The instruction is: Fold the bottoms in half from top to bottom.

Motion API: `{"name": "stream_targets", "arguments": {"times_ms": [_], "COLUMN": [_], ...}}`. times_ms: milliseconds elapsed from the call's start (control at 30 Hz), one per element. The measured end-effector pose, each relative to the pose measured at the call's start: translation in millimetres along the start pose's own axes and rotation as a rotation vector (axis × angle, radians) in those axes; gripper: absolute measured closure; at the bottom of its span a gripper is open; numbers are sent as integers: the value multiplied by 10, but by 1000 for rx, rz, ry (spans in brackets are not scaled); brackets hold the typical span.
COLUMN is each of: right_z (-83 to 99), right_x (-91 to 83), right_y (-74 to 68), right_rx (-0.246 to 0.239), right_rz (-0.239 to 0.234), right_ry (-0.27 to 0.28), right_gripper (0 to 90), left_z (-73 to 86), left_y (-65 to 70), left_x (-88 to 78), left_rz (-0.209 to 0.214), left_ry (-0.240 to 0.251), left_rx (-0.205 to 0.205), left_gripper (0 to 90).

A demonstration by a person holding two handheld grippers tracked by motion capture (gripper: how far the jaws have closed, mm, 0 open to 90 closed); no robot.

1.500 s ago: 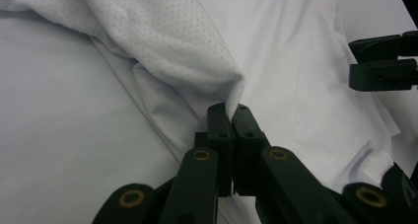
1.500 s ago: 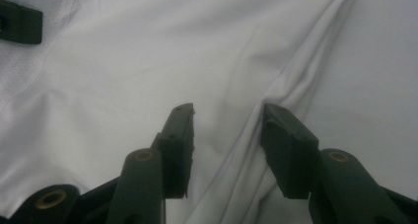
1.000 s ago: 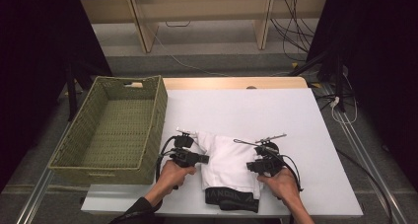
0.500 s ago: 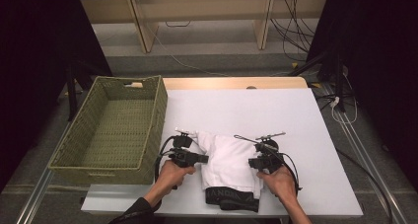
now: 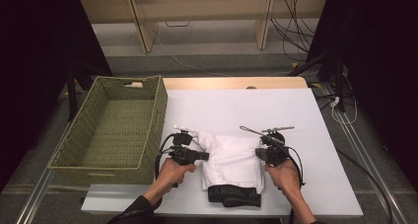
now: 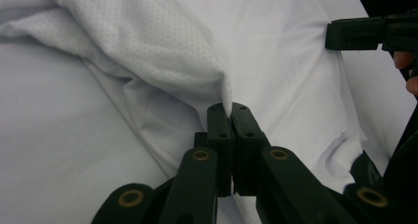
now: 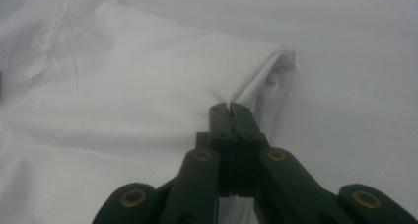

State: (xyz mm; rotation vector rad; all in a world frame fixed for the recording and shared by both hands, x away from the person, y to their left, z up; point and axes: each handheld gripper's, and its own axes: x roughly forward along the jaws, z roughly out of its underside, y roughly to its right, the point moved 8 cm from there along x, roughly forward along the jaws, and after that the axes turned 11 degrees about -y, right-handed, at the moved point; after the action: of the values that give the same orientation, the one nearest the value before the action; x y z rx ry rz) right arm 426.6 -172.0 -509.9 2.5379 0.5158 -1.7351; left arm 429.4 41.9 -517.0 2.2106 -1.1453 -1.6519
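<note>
Both grippers clamped on a white garment at the table's near edge.

Left to right: an empty green wicker basket [image 5: 116, 130] on the table's [image 5: 296, 110] left; the left gripper [image 6: 230, 108] pinching a fold of the white garment [image 5: 231, 157]; the right gripper [image 7: 229, 107], its jaws just closed, nipping the garment's right edge. A black waistband [image 5: 234, 194] lies nearest the person.

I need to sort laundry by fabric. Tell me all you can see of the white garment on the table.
The white garment lies folded into a rough rectangle near the table's front edge, beside the basket. It looks like thin, finely perforated sports fabric, with a black waistband at the near end. The left gripper pinches its left edge, and the right gripper pinches its right edge.
</note>
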Motion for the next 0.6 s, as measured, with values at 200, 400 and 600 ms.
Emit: {"name": "stream_targets", "arguments": {"times_ms": [200, 400, 600], "right_z": [-171, -172, -141], "right_x": [-40, 107, 174], "right_y": [51, 137, 149], "right_rx": [36, 25, 5], "right_rz": [-16, 22, 45], "right_ry": [29, -33, -64], "right_gripper": [899, 895, 847], "left_z": [-114, -101, -167], "left_y": [-29, -137, -172], "left_x": [-8, 107, 54], "left_rz": [12, 16, 20], "left_ry": [28, 14, 34], "left_rx": [-35, -79, -97], "left_gripper": [874, 810, 653]}}
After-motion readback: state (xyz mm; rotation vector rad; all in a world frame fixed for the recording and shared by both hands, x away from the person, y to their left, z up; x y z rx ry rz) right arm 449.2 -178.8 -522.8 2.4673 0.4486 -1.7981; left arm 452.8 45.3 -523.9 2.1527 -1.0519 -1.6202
